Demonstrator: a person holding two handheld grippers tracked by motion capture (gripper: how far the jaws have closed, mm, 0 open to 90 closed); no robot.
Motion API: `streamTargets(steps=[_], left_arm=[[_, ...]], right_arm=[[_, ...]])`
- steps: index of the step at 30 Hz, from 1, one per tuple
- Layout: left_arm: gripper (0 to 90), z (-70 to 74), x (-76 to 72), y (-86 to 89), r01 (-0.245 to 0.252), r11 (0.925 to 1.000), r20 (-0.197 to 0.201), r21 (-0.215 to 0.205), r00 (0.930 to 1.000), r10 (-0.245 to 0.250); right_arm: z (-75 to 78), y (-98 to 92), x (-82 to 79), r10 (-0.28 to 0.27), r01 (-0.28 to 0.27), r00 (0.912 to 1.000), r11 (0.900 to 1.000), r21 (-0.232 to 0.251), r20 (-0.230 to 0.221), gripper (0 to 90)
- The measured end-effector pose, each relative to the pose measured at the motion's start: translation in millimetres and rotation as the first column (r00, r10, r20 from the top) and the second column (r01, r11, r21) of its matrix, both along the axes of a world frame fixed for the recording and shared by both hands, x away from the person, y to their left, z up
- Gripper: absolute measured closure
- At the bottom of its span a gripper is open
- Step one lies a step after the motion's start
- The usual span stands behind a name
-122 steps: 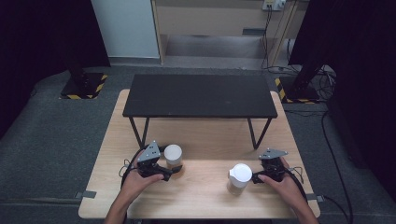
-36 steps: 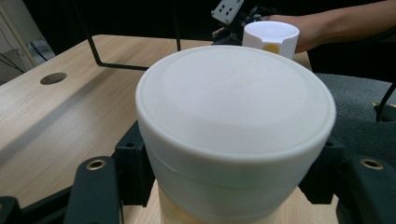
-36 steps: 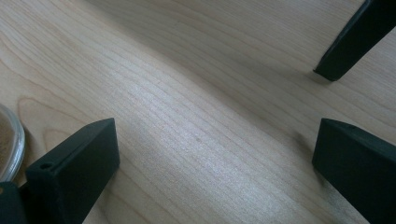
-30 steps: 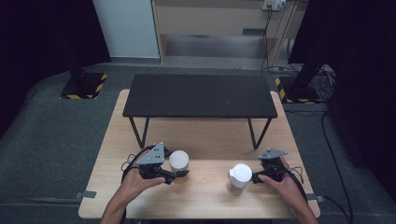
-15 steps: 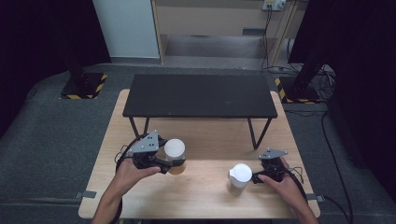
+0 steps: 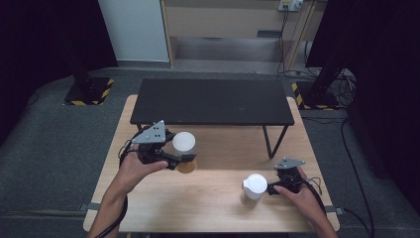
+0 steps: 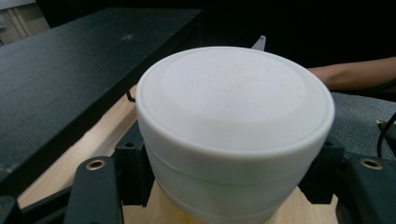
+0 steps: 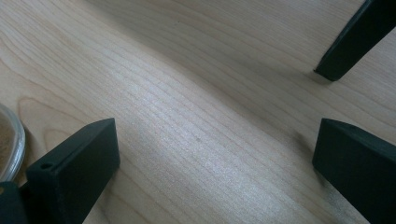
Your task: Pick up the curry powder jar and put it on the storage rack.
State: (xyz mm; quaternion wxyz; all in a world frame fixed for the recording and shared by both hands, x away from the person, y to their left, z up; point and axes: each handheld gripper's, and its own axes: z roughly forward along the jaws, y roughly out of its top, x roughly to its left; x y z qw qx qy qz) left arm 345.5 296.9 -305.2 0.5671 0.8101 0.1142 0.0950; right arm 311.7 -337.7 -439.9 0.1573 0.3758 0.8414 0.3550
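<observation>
Left gripper [image 6: 182,159] clamps a white-lidded jar [image 6: 184,148], amber contents below, held up off the wooden table [image 6: 163,208] just before the black bench [image 6: 212,101]. Jaws sit beside the lid [image 7: 233,98] and upper wall. Jar looks rigid, smooth, likely slippery; a grip low on the wall seems safer than on the lid. Second white-lidded jar [image 6: 254,188] stands right of centre. Right gripper [image 8: 210,154] is spread wide, empty, beside it.
</observation>
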Motion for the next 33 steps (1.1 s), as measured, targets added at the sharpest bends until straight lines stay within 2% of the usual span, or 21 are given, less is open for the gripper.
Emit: streamTargets(steps=[8, 13, 18, 20, 21, 27, 30, 33], left_arm=[[33.2, 27.7, 9.4, -0.6, 0.023, 0.9997, 0.011, -0.002, 0.9997, -0.023], [33.2, 37.6, 14.4, 0.5, 0.019, 0.9998, 0.012, -0.005, 0.9997, -0.019], [33.2, 53.5, 17.6, 0.4, 0.013, 0.9999, 0.012, 0.007, 0.9998, -0.013], [33.2, 65.9, 17.6, -2.5, 0.020, 0.9996, 0.021, 0.020, 0.9996, -0.020], [33.2, 65.9, 17.6, -2.5, 0.020, 0.9996, 0.021, 0.020, 0.9996, -0.020], [33.1, 87.3, 20.2, -7.4, 0.029, 0.9991, 0.043, 0.031, 0.9986, -0.030], [33.2, 95.3, 24.4, -8.4, 0.030, 0.9991, 0.042, 0.030, 0.9986, -0.032], [33.1, 101.8, 27.5, -10.0, 0.019, 0.9990, 0.045, 0.040, 0.9988, -0.021]], right_arm=[[0.0, -0.1, 0.1, 0.001, -0.001, 1.0000, 1.000, 0.000, 0.000, 1.4], [-0.1, -0.3, 0.3, 0.002, -0.002, 1.0000, 1.000, 0.001, 0.000, 1.4], [-0.1, -0.4, 0.4, 0.002, -0.002, 1.0000, 1.000, 0.001, 0.000, 1.4], [-0.1, -0.4, 0.4, 0.002, -0.002, 1.0000, 1.000, 0.001, -0.001, 1.4], [-0.1, -0.4, 0.4, 0.002, -0.002, 1.0000, 1.000, 0.001, -0.001, 1.4], [0.0, -0.5, 0.5, 0.003, -0.003, 1.0000, 1.000, 0.001, -0.001, 1.4], [-0.1, -0.4, 0.4, 0.001, -0.001, 1.0000, 1.000, 0.002, -0.001, 1.4], [-0.3, -0.6, 0.5, 0.003, -0.003, 1.0000, 1.000, 0.002, 0.001, 1.4]])
